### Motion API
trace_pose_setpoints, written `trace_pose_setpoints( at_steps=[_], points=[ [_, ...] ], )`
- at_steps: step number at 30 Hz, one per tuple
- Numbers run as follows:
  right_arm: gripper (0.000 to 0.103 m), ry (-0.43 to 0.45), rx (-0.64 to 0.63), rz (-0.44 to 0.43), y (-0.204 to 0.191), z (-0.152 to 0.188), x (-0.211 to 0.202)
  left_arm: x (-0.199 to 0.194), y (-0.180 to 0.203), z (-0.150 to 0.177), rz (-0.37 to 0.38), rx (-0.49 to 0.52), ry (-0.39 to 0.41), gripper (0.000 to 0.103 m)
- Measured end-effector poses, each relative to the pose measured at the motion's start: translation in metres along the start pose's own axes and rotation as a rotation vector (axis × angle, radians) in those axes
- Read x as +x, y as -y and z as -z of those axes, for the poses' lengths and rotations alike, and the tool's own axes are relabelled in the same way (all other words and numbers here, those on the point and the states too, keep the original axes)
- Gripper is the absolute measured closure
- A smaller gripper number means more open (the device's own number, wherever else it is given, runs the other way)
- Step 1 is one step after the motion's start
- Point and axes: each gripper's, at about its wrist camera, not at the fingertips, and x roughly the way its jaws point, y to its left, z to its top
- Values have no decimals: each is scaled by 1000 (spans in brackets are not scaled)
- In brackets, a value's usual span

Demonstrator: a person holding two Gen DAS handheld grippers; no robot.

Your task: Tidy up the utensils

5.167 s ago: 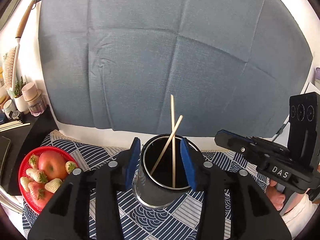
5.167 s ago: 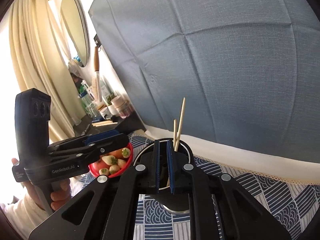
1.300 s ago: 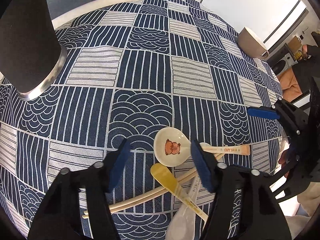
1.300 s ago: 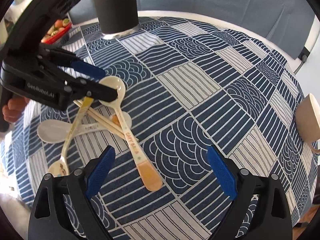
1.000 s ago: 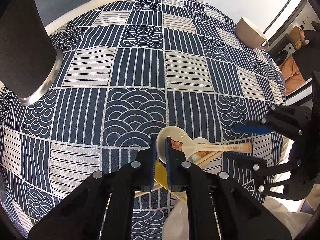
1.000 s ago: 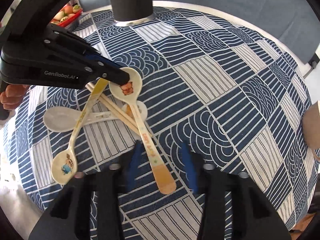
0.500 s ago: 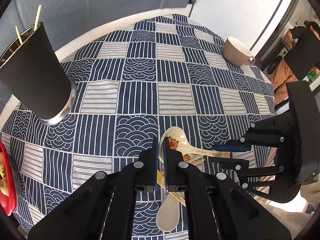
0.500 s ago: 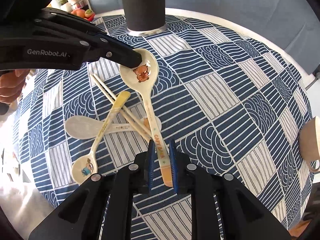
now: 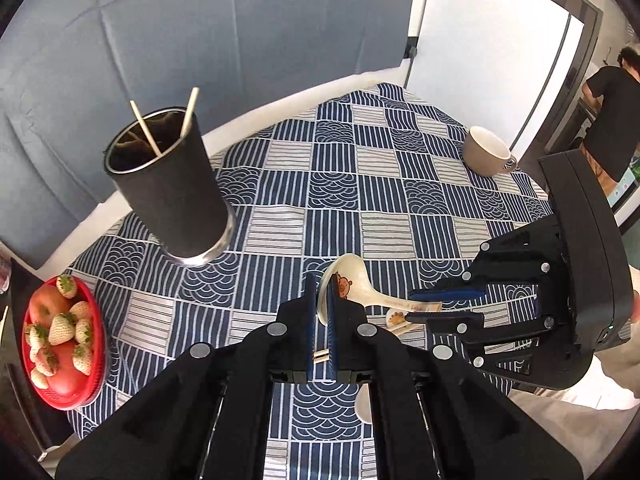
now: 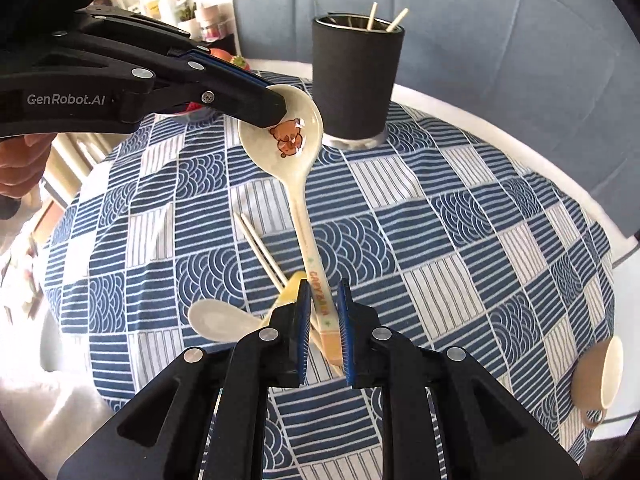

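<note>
A cream spoon (image 9: 352,286) with a bear picture in its bowl hangs above the patterned tablecloth (image 9: 384,200), carried at both ends. My left gripper (image 9: 320,294) is shut on the rim of the spoon's bowl. My right gripper (image 10: 323,296) is shut on the orange end of the spoon's handle (image 10: 316,280). The right wrist view shows the left gripper (image 10: 272,114) pinching the spoon's bowl (image 10: 288,140). The black utensil holder (image 9: 172,196) stands at the back left with two chopsticks (image 9: 146,130) in it.
On the cloth below lie a pair of chopsticks (image 10: 260,248), a white spoon (image 10: 218,320) and a yellow-handled spoon (image 10: 290,292). A red bowl of fruit (image 9: 60,336) sits at the left edge, a beige mug (image 9: 486,152) far right. A person (image 9: 612,100) stands in the doorway.
The right gripper has closed on the spoon's handle. Both grippers have risen with the spoon, lifting it off the other utensils, and tilted up so the holder comes into view.
</note>
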Motion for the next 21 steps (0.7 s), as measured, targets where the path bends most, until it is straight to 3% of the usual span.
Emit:
trace_pose_setpoints(
  at_steps=[11, 21],
  points=[
    [91, 63, -201, -122, -15, -66, -3, -53, -26, -1, -177, -83, 61, 97],
    [91, 101, -338, -246, -7, -96, -7, -72, -26, -15, -307, -186, 57, 96]
  ],
)
